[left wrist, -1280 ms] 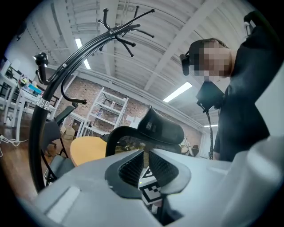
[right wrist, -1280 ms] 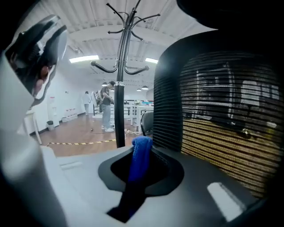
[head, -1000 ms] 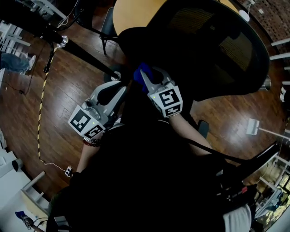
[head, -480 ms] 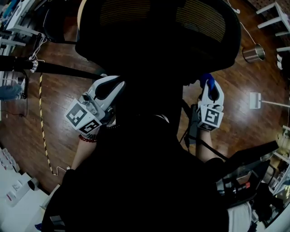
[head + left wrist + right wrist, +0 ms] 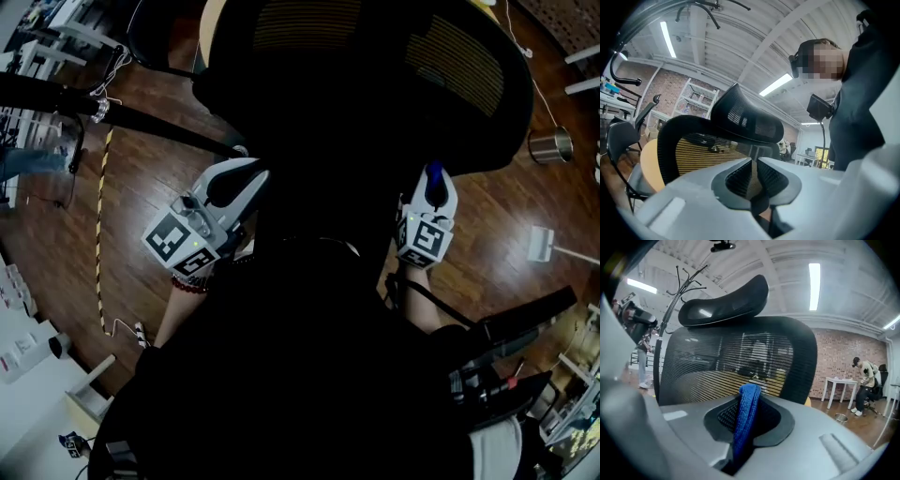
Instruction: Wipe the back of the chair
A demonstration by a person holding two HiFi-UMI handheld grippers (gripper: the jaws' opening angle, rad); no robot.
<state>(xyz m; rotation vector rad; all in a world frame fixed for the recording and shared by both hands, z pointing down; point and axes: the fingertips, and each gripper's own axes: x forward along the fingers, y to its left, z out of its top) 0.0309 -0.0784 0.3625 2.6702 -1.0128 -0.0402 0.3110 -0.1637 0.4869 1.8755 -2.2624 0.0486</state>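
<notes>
Black mesh, fine and ribbed in horizontal lines, makes up the chair back [image 5: 740,362]. It is stretched inside a thick, rounded, dark frame, and light shows through it. A curved, padded headrest [image 5: 724,303] sits above it on the same chair. From the head view the chair back [image 5: 487,84] stands upright directly in front of me, filling the top of the frame over a glossy brown plank floor [image 5: 131,187].

The blue cloth [image 5: 746,423] is nubbly microfibre, folded into a narrow upright loop. Its rounded top pokes just past the jaw tips.

Right gripper [image 5: 747,404]: the jaws are clamped on the blue cloth, which is pinched between the ribbed black pads. It points nearly level at the lower middle of the mesh. In the head view the right gripper [image 5: 433,192] sits at the chair back's right edge, with the blue cloth [image 5: 432,174] at its tip. I cannot tell whether the cloth touches the chair.

Left gripper [image 5: 753,168]: the jaws stand narrow, with only a slim slit between the pads and nothing in it. It is held level and aimed at the chair back [image 5: 693,150] from the left side. In the head view the left gripper [image 5: 246,178] is close against the chair's left flank.

A shiny metal cup [image 5: 548,145] stands on the floor, well to the right.
</notes>
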